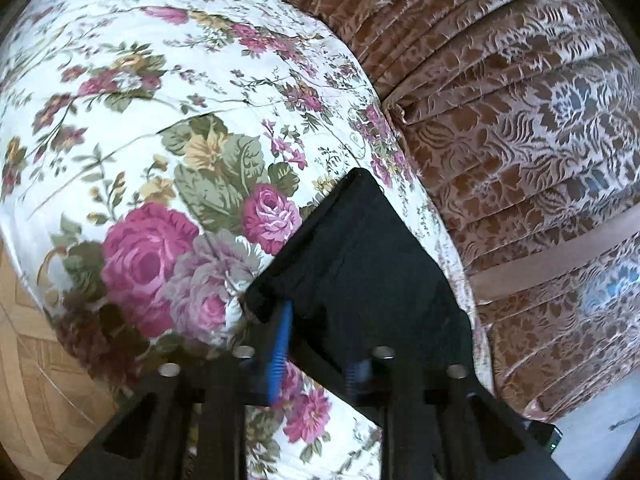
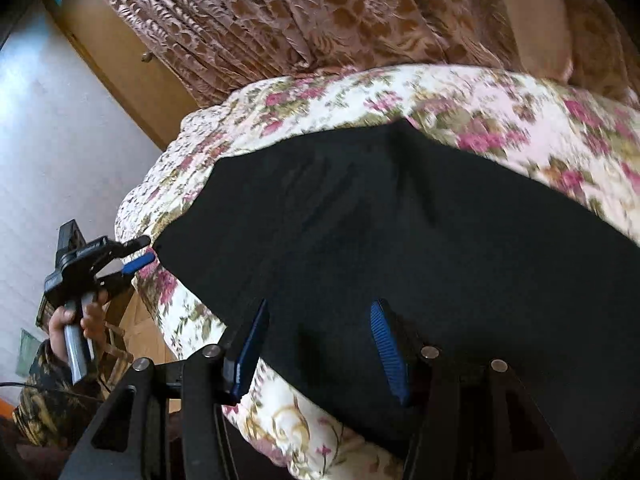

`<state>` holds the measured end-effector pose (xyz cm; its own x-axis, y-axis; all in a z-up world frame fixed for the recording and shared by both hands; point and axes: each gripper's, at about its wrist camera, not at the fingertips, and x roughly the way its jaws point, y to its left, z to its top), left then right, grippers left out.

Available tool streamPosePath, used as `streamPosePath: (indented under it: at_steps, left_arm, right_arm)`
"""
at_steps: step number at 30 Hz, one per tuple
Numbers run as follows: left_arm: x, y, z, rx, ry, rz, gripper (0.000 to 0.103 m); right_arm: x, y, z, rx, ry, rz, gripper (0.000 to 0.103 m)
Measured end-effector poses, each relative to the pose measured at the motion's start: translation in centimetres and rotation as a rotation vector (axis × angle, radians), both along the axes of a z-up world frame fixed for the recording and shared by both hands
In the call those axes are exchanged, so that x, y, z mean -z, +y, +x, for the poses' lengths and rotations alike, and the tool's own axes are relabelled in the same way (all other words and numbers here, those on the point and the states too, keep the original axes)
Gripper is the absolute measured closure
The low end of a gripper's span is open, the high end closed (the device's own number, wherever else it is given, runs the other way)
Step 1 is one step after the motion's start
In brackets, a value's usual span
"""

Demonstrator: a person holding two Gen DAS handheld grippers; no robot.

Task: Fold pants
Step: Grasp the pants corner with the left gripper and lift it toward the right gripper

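Brown patterned curtains (image 1: 500, 100) hang in pleats behind a bed covered with a white bedspread (image 1: 160, 120) printed with pink roses and green leaves. Wooden floor (image 1: 28, 360) shows at the lower left of the left wrist view, and a pale wall (image 2: 60, 140) and a wooden cabinet door (image 2: 120, 60) stand at the left of the right wrist view.

Black pants (image 2: 380, 220) lie spread over the bedspread, filling most of the right wrist view. In the left wrist view one end of them (image 1: 352, 248) rises from the bed toward the camera.

At the pants' left corner, the left gripper (image 2: 142, 250) has its jaws drawn close together, and the left wrist view shows black cloth lying between the blue pads (image 1: 280, 344); the jaws pinch that corner. A hand (image 2: 80, 320) in a camouflage sleeve (image 2: 52, 400) grips its handle, beside the edge of the bed.

Over the near edge of the pants, the right gripper (image 2: 320, 352) has its jaws spread. Its blue pads (image 2: 386, 352) stand well apart and press on nothing, with the black cloth showing in the gap between them.
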<state>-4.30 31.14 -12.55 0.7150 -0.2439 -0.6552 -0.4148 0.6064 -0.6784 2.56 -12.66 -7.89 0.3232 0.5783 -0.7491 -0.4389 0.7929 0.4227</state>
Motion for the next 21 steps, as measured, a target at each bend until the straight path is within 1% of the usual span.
streamPosePath:
  at_steps: [1,3,5,6,7,8,9,10,11,12,13,15,17,18,19,20,21]
  left_arm:
    - [0.0,-0.2,0.0,-0.001,0.004,0.014,0.094]
    - [-0.3,-0.2,-0.4,-0.008,-0.020,0.023,0.096]
    - [-0.7,-0.3,-1.0,-0.006,-0.032,0.050,0.097]
    - [-0.7,-0.2,-1.3,-0.005,-0.032,0.050,0.097]
    - [-0.5,-0.3,-1.3,0.001,-0.022,0.064,0.097]
    - [-0.3,-0.4,-1.3,0.005,0.000,0.094,0.097]
    - [0.1,-0.5,-1.1,0.006,0.027,0.105,0.097]
    - [0.6,-0.5,-0.9,0.007,0.050,0.099,0.096]
    - [0.9,-0.5,-0.6,0.010,0.074,0.104,0.091]
    - [1.0,-0.5,-0.5,-0.006,0.102,0.128,0.076]
    - [0.9,-0.5,-0.5,-0.029,0.126,0.150,0.070]
    - [0.1,-0.4,-0.6,-0.074,0.151,0.187,0.069]
    - [-1.4,-0.3,-0.9,-0.141,0.185,0.278,0.070]
    - [-2.5,-0.5,-1.1,-0.149,0.160,0.314,0.071]
    - [-3.4,-0.7,-1.3,-0.140,0.120,0.326,0.071]
    - [-4.5,-1.2,-1.3,-0.121,0.076,0.335,0.071]
    - [-5.8,-2.1,-1.2,-0.094,0.037,0.365,0.071]
  right_arm:
    - [0.4,-0.3,-0.2,0.007,0.018,-0.001,0.049]
    - [1.0,-0.6,-0.5,0.017,0.031,-0.017,0.049]
    - [1.4,-1.0,-1.0,0.018,0.049,-0.011,0.049]
    - [1.4,-1.1,-1.2,0.019,0.052,-0.008,0.049]
    - [1.8,-1.3,-1.4,0.023,0.063,-0.005,0.049]
    - [2.0,-1.3,-1.4,0.024,0.070,-0.008,0.049]
    - [2.4,-1.3,-1.6,0.022,0.070,-0.019,0.049]
    - [2.7,-1.2,-1.8,0.018,0.063,-0.030,0.049]
    - [2.9,-1.0,-1.9,0.018,0.059,-0.038,0.048]
    - [3.1,-0.9,-1.9,0.015,0.056,-0.049,0.048]
    - [3.2,-0.7,-2.0,0.012,0.050,-0.057,0.047]
    - [3.2,-0.9,-1.9,0.014,0.061,-0.034,0.041]
    - [3.4,-1.1,-1.6,0.013,0.079,-0.008,0.038]
    - [3.4,-1.1,-1.6,0.013,0.083,-0.005,0.037]
    - [3.4,-1.0,-1.6,0.011,0.084,-0.006,0.035]
    - [3.4,-1.0,-1.6,0.008,0.085,-0.002,0.031]
    - [3.4,-1.0,-1.6,0.006,0.084,0.013,0.028]
